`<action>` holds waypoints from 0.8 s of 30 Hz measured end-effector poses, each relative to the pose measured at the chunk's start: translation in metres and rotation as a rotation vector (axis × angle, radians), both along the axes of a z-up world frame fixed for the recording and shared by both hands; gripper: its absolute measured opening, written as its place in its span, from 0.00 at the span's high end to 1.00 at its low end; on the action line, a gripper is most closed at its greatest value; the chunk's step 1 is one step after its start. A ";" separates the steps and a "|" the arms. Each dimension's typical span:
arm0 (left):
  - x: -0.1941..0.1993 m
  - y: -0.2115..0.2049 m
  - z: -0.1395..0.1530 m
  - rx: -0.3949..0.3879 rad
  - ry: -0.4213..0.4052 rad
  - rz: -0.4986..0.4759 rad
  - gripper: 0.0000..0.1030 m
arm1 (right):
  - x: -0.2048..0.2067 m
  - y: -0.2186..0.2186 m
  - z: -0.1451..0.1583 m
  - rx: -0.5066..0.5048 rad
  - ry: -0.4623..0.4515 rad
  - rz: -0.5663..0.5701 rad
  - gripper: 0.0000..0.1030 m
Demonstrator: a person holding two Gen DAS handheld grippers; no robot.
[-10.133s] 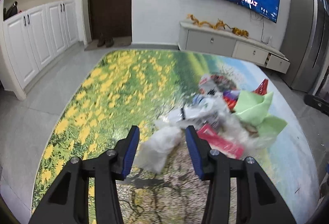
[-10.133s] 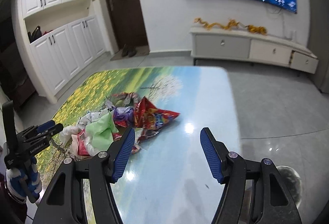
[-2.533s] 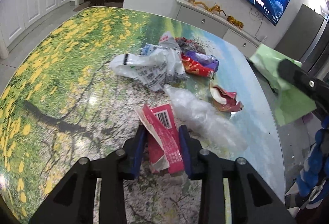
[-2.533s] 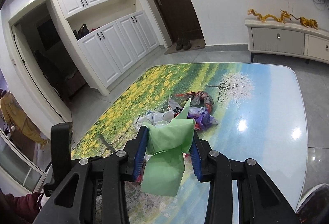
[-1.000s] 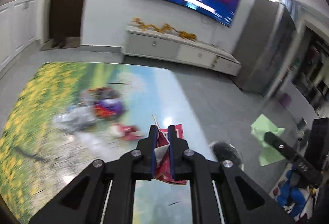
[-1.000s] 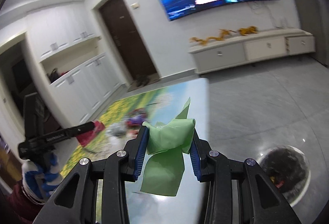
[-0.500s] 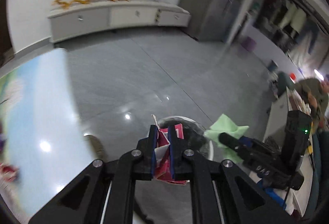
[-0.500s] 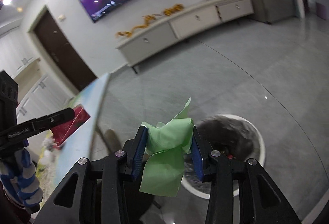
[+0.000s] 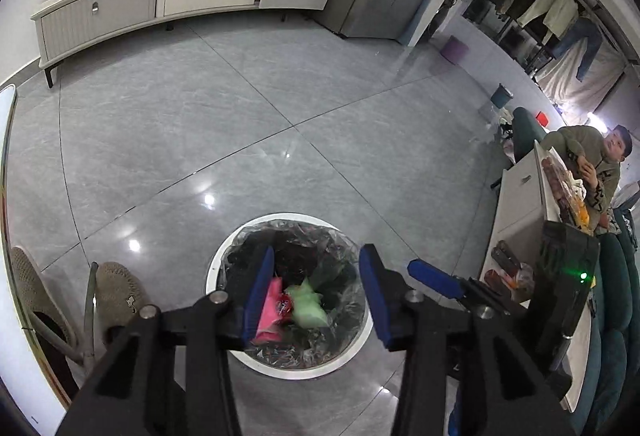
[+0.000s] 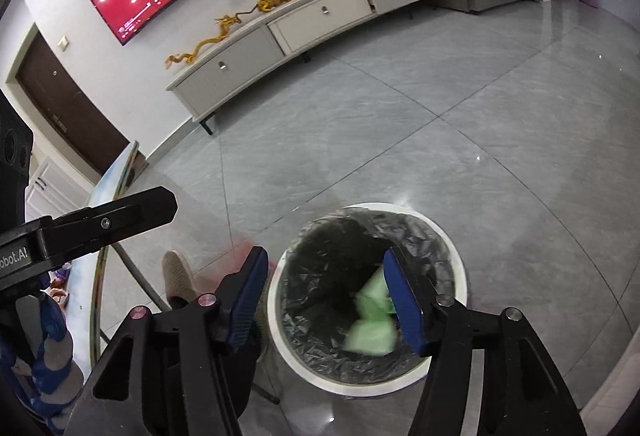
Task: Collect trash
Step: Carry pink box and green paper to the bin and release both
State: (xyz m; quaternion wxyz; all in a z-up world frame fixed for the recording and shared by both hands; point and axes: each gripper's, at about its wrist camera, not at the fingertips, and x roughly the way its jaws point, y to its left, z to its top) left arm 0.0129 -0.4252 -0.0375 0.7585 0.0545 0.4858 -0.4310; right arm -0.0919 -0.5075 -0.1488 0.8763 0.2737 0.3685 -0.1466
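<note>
Over on the left there's a slippered foot (image 9: 116, 292) on the grey tile, right beside the white trash bin (image 9: 224, 260) with its black liner. The left gripper (image 9: 318, 290) hangs over the bin with its blue pads spread wide, nothing held; the red wrapper (image 9: 269, 310) sits inside the bin just by its left pad, touching or not I can't tell. The green wrapper (image 9: 307, 306) is next to it in the liner. The right gripper (image 10: 330, 296) is also wide and empty above the bin, green wrapper blurry near its right pad.
</note>
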 end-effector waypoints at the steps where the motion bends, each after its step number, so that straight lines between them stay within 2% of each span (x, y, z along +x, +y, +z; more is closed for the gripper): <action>1: 0.000 0.001 0.000 0.002 -0.004 0.001 0.58 | -0.001 0.000 0.001 -0.001 0.000 -0.001 0.42; 6: -0.001 0.010 0.002 0.011 -0.024 0.025 0.58 | -0.003 0.007 0.007 -0.012 -0.005 0.006 0.42; 15: -0.010 0.057 0.020 0.019 -0.092 0.075 0.58 | -0.008 0.033 0.034 -0.047 -0.053 0.042 0.42; 20: -0.016 0.099 0.037 -0.001 -0.126 0.129 0.53 | -0.011 0.054 0.053 -0.071 -0.085 0.071 0.42; 24: -0.020 0.146 0.052 -0.021 -0.164 0.187 0.53 | -0.010 0.078 0.074 -0.097 -0.122 0.113 0.42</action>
